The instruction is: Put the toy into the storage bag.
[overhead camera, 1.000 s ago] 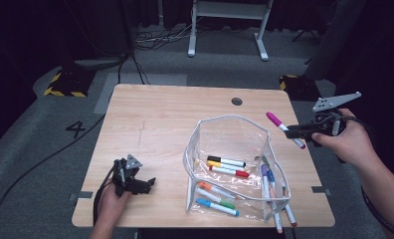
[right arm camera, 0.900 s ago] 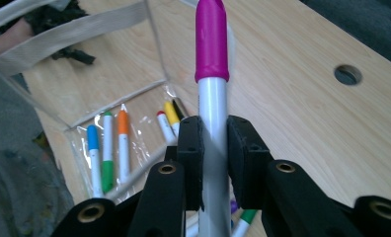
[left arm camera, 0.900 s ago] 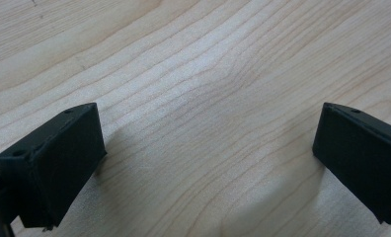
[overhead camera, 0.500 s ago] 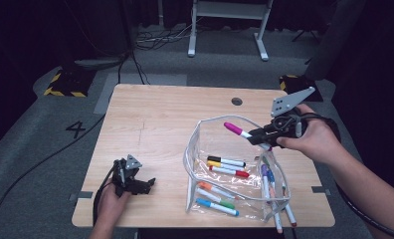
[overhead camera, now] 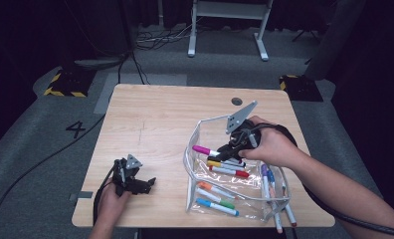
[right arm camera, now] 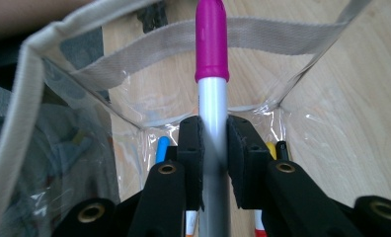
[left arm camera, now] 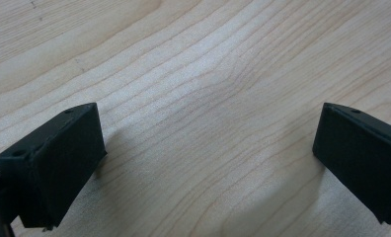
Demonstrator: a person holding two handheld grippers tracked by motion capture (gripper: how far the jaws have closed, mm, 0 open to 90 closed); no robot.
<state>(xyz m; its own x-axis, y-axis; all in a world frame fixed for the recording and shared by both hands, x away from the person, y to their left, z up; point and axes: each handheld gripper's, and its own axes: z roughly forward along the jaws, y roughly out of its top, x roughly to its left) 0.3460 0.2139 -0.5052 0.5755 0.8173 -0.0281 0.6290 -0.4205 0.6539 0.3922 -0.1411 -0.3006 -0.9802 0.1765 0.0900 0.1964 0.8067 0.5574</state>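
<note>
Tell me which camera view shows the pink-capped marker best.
The right gripper view: the pink-capped marker stands close up, clamped between the right gripper pads above the clear pouch. The high view shows it small, over the pouch's opening. The left gripper view looks at bare wooden table.

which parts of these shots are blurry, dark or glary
High view: dark surroundings, evenly lit light wooden table, soft focus overall. Right gripper view: magenta-capped silver marker sharp at its cap but smeared between the jaws; clear plastic pouch shows pale reflections. Left gripper view: wood grain crisp, the black jaws soft and casting shadows.
</note>
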